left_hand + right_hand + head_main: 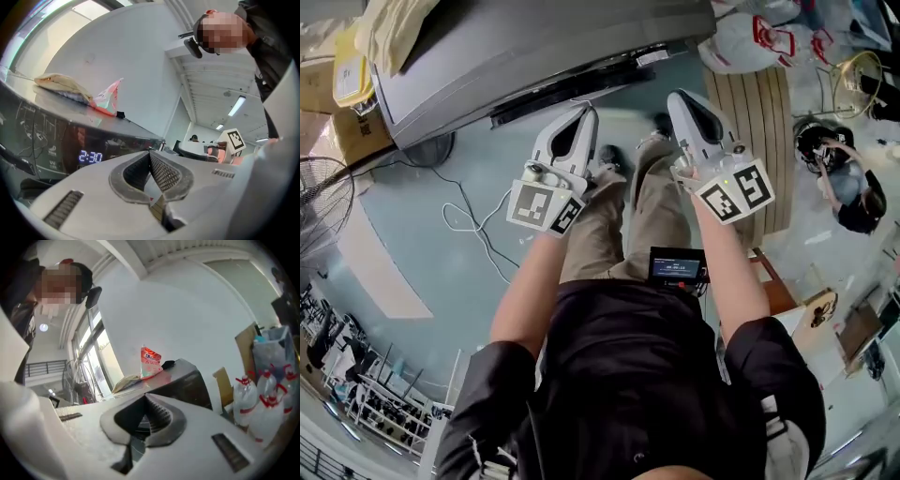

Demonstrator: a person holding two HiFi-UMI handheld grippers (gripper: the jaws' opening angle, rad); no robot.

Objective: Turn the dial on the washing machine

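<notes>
1. The washing machine [544,56] stands just ahead of the person. Its lit display [90,157] shows, but no dial can be made out.
2. Left gripper [587,114] and right gripper [678,99]: jaws pressed together, empty, clear of the machine.
3. Neither tool is on a dial, so whether the turn is done cannot be told.

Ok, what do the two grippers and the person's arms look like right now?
Both the left gripper and right gripper are white, tapering shells, each carrying a cube with black-and-white square markers. Their pads are dark grey and ribbed, set in a grey rim. The person wears a black top with short sleeves; the forearms are bare.
</notes>
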